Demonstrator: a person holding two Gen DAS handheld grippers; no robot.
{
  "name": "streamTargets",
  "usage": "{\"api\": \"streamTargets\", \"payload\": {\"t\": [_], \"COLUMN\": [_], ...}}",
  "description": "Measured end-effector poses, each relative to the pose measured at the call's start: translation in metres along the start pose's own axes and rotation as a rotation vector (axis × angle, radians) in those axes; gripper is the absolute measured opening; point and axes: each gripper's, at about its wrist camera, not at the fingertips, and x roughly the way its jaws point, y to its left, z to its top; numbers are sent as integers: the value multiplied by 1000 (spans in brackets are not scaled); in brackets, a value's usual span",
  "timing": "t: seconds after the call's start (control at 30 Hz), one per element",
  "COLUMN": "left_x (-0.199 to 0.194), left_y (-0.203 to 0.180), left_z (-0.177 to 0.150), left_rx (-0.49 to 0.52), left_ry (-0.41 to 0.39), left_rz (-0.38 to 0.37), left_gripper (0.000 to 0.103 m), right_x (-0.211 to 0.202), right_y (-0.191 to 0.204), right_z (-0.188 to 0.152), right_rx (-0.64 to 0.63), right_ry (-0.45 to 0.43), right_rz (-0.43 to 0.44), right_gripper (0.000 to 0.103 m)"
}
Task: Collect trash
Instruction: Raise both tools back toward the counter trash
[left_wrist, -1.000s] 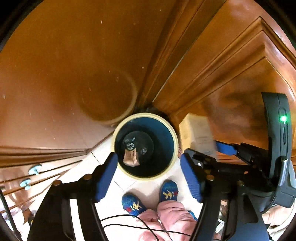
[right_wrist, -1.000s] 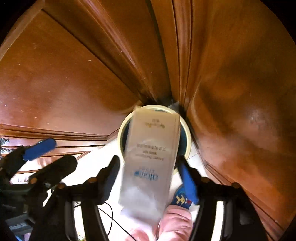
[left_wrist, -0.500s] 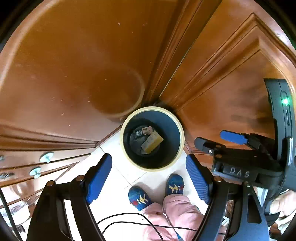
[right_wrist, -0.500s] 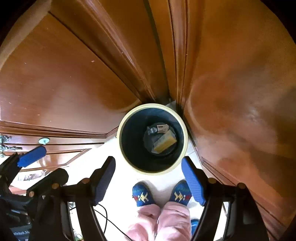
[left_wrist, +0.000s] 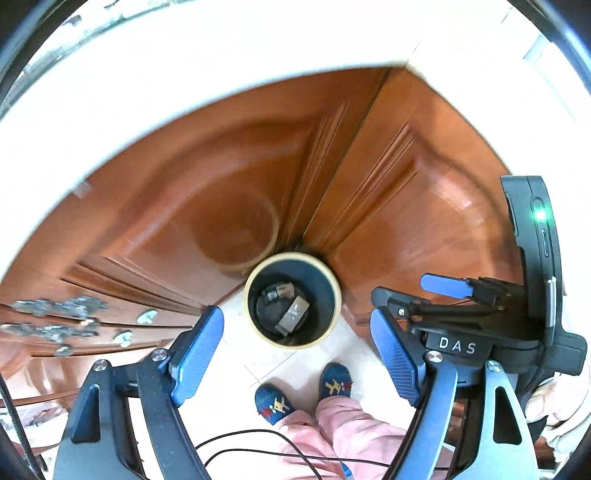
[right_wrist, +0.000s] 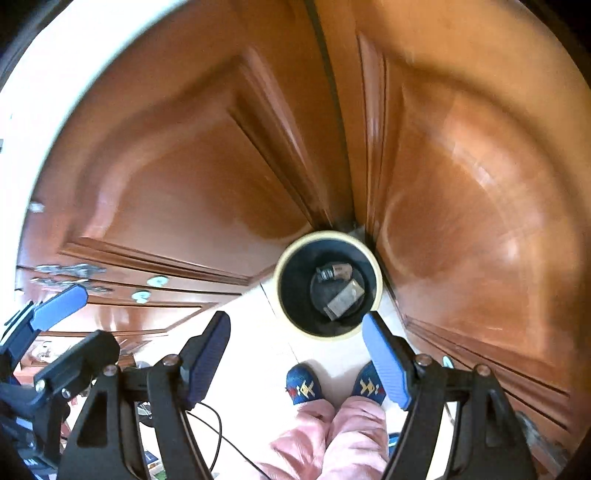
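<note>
Right up close, the left gripper (left_wrist: 295, 354) hangs with its blue pads spread wide and nothing between them; its jaws have just been opening. Same story on the right gripper (right_wrist: 295, 354): pads wide apart, empty, jaws just opened a touch more. In the left wrist view the right gripper sits just off to the right side, its green light glowing.

Below them, a person's pink trouser legs (right_wrist: 332, 435) and two blue patterned slippers (left_wrist: 274, 402) stand on the pale tiled floor (left_wrist: 229, 398), with a thin black cable (left_wrist: 258, 443) looping across near the legs.

Just beyond the toes stands the round bin (left_wrist: 334, 314), cream rim, dark inside, tucked into the corner where two brown wooden doors (right_wrist: 184, 184) meet. Down on its bottom lies the trash: a long box (right_wrist: 345, 299) resting at a slant, and beside it, farther in, a small crumpled wrapper (right_wrist: 334, 272) too blurred to read.

Off to the left, drawer fronts with pale round knobs (right_wrist: 158, 281)
</note>
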Motion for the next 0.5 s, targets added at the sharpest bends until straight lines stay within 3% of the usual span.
{"api": "streamTargets", "payload": {"t": [0.27, 0.5], "left_x": [-88, -159], "left_y": [-1, 4], "left_z": [17, 42], "left_rx": [15, 63], "left_ry": [-134, -286], "left_rz": [-26, -28], "left_gripper": [81, 96], "right_x": [-84, -150], "right_y": [28, 54], "right_z": [10, 26], "right_rx": [-45, -112], "right_ry": [-117, -278], "right_rz": [26, 15], "right_gripper": [74, 74]}}
